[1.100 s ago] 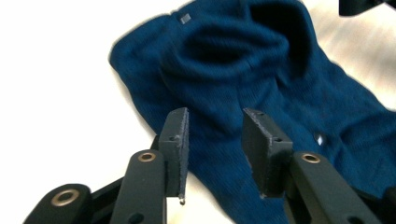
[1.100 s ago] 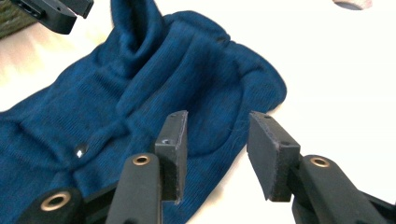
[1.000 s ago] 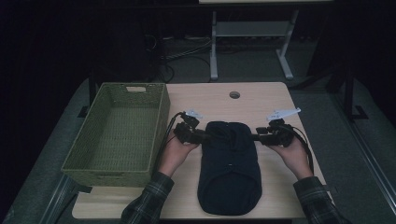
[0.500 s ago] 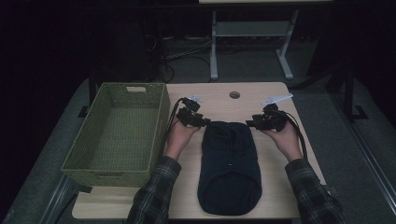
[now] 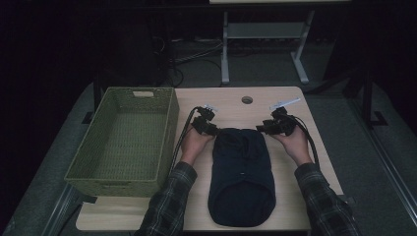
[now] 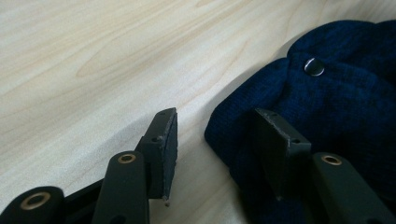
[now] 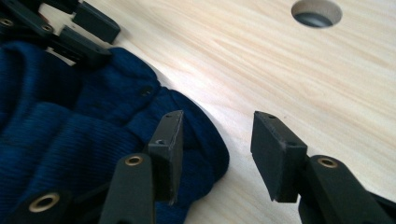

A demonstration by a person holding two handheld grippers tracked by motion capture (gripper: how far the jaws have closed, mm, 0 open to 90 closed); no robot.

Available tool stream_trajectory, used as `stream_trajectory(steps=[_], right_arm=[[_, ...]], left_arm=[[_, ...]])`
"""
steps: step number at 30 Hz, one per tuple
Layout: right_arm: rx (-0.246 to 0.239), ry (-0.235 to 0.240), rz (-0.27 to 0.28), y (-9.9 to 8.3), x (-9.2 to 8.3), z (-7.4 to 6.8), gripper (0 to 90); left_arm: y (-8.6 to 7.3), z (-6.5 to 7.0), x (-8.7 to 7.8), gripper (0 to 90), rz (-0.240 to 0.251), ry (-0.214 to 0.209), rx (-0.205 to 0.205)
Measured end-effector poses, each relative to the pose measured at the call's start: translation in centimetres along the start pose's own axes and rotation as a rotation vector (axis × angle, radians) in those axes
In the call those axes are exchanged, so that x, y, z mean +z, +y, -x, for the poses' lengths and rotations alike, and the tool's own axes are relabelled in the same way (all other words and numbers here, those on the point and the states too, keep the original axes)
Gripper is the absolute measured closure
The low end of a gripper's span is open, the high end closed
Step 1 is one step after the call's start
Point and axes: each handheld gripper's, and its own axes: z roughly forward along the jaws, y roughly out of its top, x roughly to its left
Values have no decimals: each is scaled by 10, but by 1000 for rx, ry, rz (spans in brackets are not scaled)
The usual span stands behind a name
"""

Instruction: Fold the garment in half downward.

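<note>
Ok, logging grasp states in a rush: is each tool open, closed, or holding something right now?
Left tool: open, holding nothing, one jaw over the garment's edge.
Right tool: open, holding nothing, straddling the garment's edge.

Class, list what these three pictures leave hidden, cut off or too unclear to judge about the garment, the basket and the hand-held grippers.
- Navy knit garment: high view too dark to tell what garment it is.
- Its underside: hidden against the table.
- Green basket: near wall hides the floor just behind it, high view.
- Left hand-held gripper: whether the far jaw touches the knit is unclear, left gripper view.
- Sleeves: cut off by the bottom edge.
</note>
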Motion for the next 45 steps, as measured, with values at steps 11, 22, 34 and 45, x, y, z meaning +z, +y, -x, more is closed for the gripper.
stream_trajectory(steps=[11,22,34,45], right_arm=[[5,0,-52,-10,24,6,533],[19,49,-40,-20,32,7,708],[-18,33,-69,-16,32,1,813],[-56,-6,-99,-1,27,-2,817]], left_arm=[[0,2,2,527,-17,12,24],[0,4,2,635,-29,-11,29],[1,7,-1,821,-51,-24,36],[4,7,-16,832,-21,-9,31]])
